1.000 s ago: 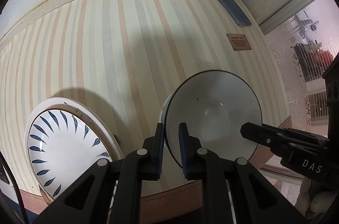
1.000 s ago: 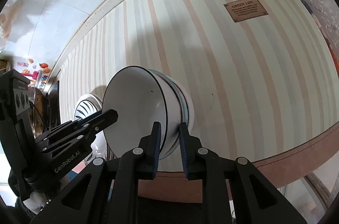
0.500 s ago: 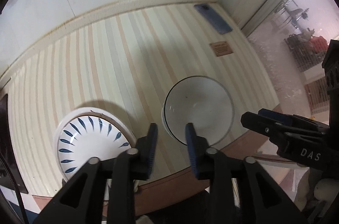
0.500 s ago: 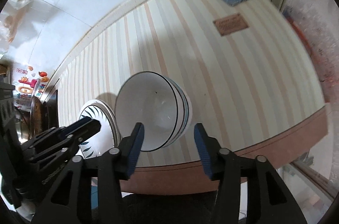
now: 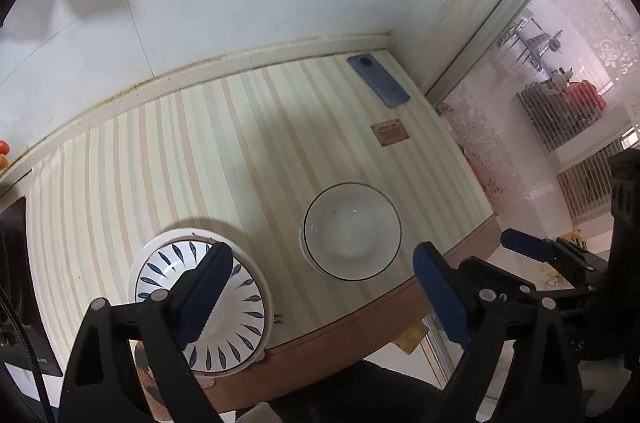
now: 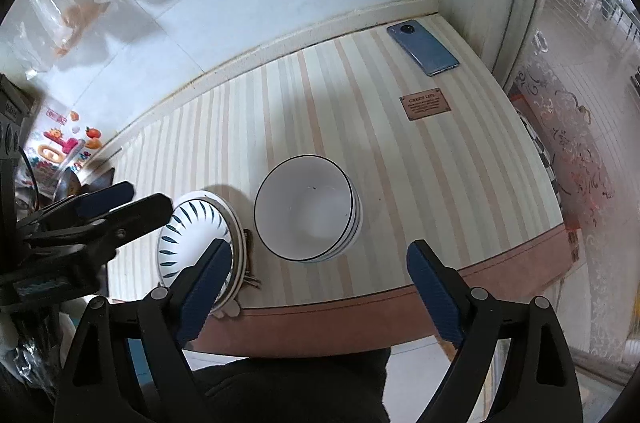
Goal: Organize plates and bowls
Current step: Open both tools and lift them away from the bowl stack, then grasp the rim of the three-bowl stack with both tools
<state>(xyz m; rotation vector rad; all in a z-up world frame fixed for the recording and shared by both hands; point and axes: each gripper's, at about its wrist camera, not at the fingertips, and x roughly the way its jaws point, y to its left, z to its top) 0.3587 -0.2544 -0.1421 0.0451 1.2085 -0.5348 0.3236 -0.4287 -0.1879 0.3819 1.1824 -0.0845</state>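
White dark-rimmed bowls (image 6: 306,209) sit nested, upright; blue-leaf plates (image 6: 196,239) stacked just beside them.

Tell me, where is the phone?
The phone lies flat in the table's far right corner by the wall, beyond the small brown label.

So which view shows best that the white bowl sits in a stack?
The right wrist view: the white bowl shows the rims of nested bowls down its right side. In the left wrist view the bowl is seen nearly top-down, with only a sliver of rim at its left.
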